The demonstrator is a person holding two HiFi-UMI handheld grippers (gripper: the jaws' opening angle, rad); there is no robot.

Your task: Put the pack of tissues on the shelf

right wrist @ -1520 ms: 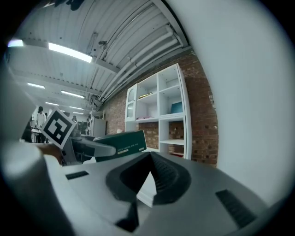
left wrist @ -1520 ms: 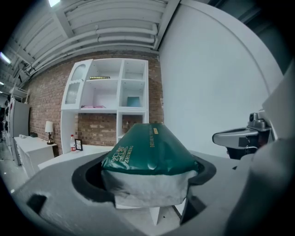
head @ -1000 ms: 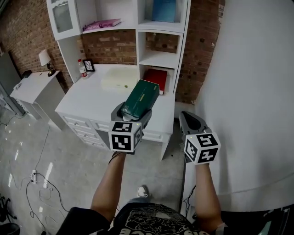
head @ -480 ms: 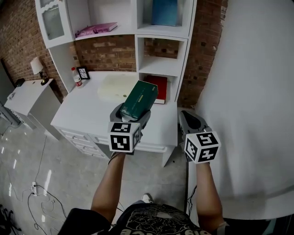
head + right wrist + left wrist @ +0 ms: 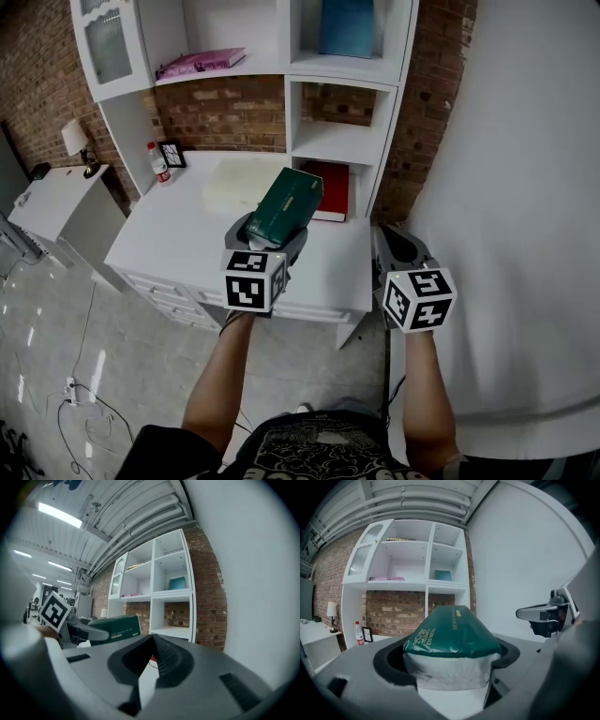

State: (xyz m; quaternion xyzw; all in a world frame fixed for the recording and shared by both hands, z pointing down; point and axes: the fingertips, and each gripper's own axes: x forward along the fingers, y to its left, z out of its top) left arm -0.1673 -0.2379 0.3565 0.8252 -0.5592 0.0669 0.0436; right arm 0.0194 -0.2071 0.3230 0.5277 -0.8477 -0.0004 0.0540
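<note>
The green pack of tissues (image 5: 286, 204) is pinched by its near end in the left tongs (image 5: 272, 231), above the table (image 5: 183, 225). Its long side points far and a bit right, tipped up toward the shelf (image 5: 337, 142). Both arms (image 5: 223, 375) reach forward. The right tongs (image 5: 394, 246) are pressed together, empty.

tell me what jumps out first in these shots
A green pack of tissues sits clamped in the left gripper, held out toward the white desk. Behind the desk, a white shelf unit stands against brick. The right gripper is shut and empty at right.
</note>
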